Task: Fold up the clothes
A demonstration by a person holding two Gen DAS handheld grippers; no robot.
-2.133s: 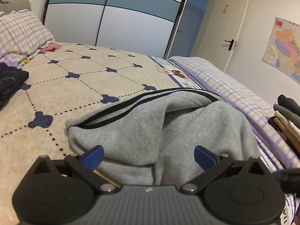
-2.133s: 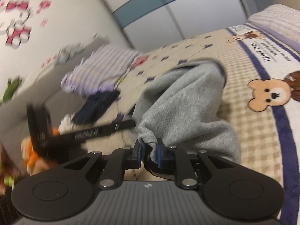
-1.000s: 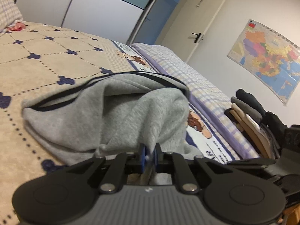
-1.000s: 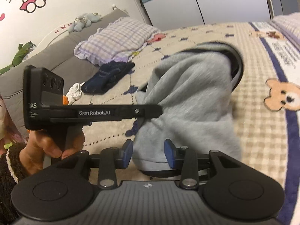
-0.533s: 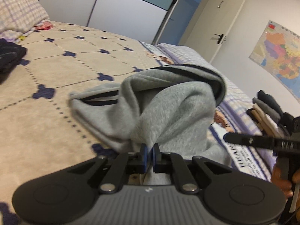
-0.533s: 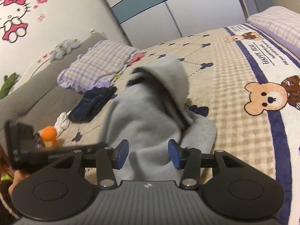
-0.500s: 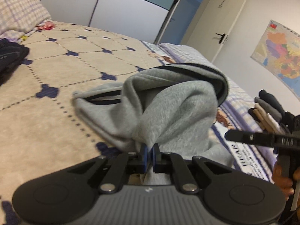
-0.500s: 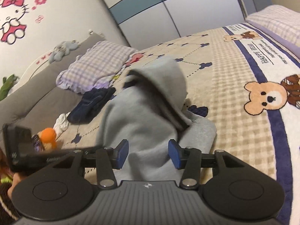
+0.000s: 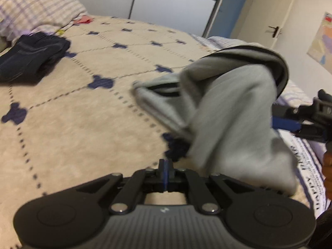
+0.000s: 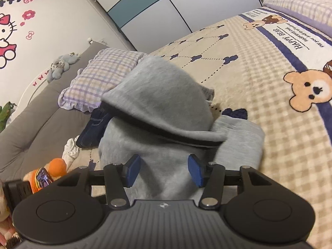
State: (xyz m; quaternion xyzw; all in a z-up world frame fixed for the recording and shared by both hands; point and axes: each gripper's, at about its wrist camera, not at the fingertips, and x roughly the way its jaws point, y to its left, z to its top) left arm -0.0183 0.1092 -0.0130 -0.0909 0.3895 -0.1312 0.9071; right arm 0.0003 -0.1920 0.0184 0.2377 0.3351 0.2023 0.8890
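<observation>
Grey sweatpants half-folded on the bed, grip being let go

The grey sweatpants (image 10: 166, 112) lie heaped mid-bed on the beige blanket (image 9: 68, 124), one fold arched over the rest. The right gripper (image 10: 164, 171) is opening, cloth between its jaws but unpressed. The left gripper (image 9: 165, 174) is clenched, and no cloth shows between its pads. Next, I judge, the raised fold needs laying flat and a fresh edge pinched.

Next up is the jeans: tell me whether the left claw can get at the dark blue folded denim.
Probably yes: the dark blue folded denim lies uncovered across bare bedspread; the shut left claw must open first.
</observation>
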